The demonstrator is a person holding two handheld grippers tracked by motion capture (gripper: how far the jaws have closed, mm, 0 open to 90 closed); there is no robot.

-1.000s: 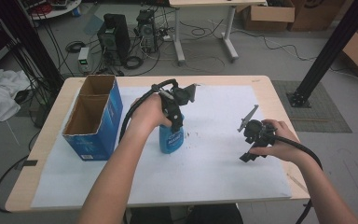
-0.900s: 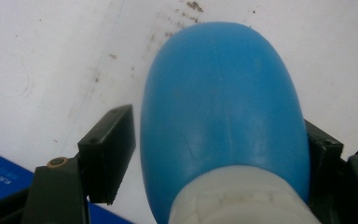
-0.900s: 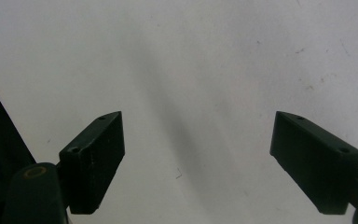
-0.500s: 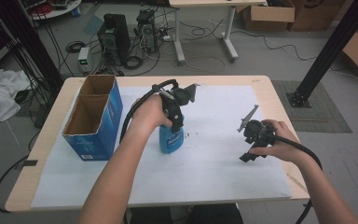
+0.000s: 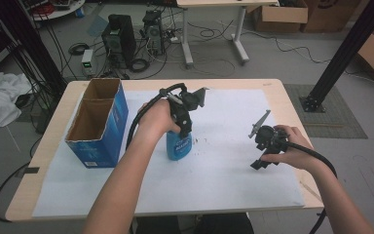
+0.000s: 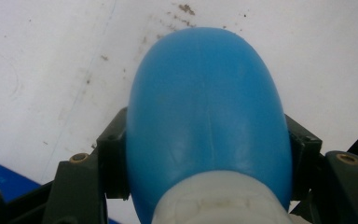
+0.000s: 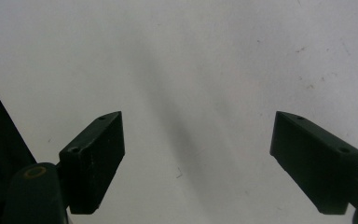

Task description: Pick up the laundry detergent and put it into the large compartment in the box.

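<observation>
A blue plastic bottle (image 5: 179, 145) with a white cap stands upright on the white paper near the table's middle. My left gripper (image 5: 184, 130) comes down on it from above. In the left gripper view the bottle (image 6: 209, 107) sits between the black jaws, and both pads (image 6: 114, 149) press its sides. These jaws have just been closing on the bottle. My right gripper (image 5: 264, 157) rests low over the paper at the right, apart from the bottle. In the right gripper view my right gripper (image 7: 198, 158) stands open, with bare paper between its fingers.
An open blue cardboard box (image 5: 97, 124) stands at the table's left, close to my left forearm. The white paper sheet (image 5: 224, 185) covers most of the wooden table (image 5: 41, 146). Computers and cables lie on the floor beyond the far edge.
</observation>
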